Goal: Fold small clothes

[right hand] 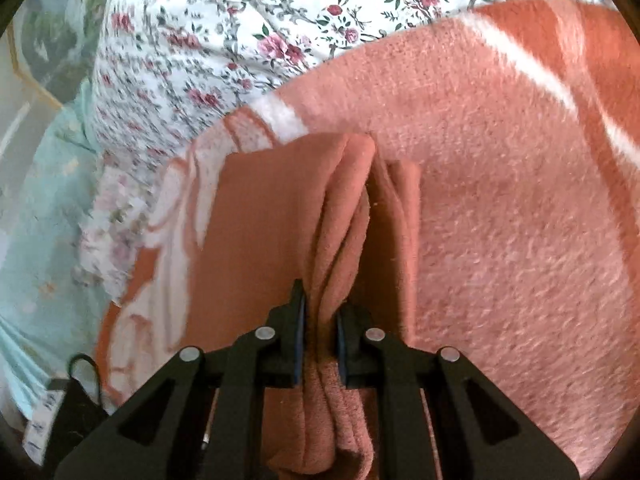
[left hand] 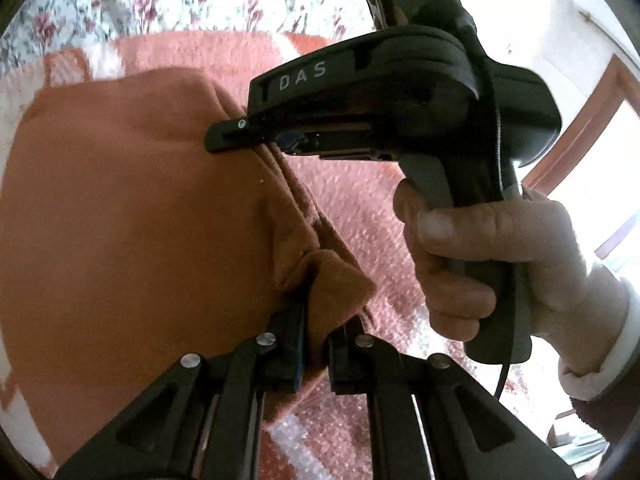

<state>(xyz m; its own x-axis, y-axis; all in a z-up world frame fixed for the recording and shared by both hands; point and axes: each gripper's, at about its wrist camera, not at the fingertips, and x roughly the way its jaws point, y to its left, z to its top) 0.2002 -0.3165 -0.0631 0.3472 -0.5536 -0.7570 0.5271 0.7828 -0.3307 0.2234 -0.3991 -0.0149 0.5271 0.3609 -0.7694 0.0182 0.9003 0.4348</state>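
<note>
Left gripper [left hand: 316, 332] pinches a corner of the rust-coloured garment [left hand: 132, 216]; right gripper [right hand: 322, 320] clamps its bunched edge, seen at one o'clock in the left view. Only that view shows the gripping hand [left hand: 472, 256]. Beyond, a terracotta blanket [right hand: 500, 184], then a floral sheet [right hand: 224, 32] at twelve o'clock.

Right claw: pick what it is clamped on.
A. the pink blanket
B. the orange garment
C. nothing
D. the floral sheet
B: in the right wrist view the right claw pinches bunched folds of the orange garment, held above the pink blanket.
</note>
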